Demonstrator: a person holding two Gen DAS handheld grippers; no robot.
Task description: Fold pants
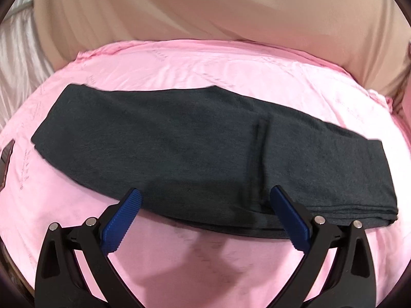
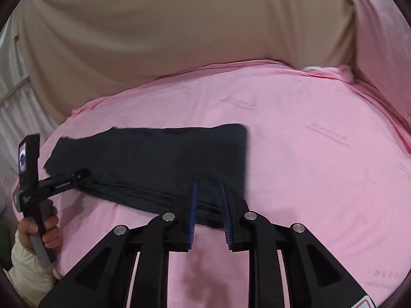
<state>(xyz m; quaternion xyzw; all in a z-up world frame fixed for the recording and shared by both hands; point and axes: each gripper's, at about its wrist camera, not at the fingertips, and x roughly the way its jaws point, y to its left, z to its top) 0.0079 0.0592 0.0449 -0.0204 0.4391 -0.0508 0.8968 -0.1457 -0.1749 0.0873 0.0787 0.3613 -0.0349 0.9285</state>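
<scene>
Nearest to me, my left gripper (image 1: 205,200) has its blue fingers (image 1: 123,220) spread wide with nothing between them, the tips resting at the near edge of the pants (image 1: 179,143). My right gripper (image 2: 208,195) is open only a narrow way; its fingers (image 2: 192,213) straddle the near right corner of the folded bundle, and I cannot tell whether they pinch any cloth.

The dark grey pants lie just ahead of both sets of fingers, already folded into a long band on the pink sheet (image 1: 231,64) over the surface, layered edges showing at the right end. I judge the next fold runs end to end: I should catch every layer at the corners, lift both sides level, and lay them over without dragging the stack askew.

Beyond, a beige cloth (image 2: 179,25) hangs as backdrop. Faint print on the sheet and small lettering on the left tool's bar are too blurred to read.
</scene>
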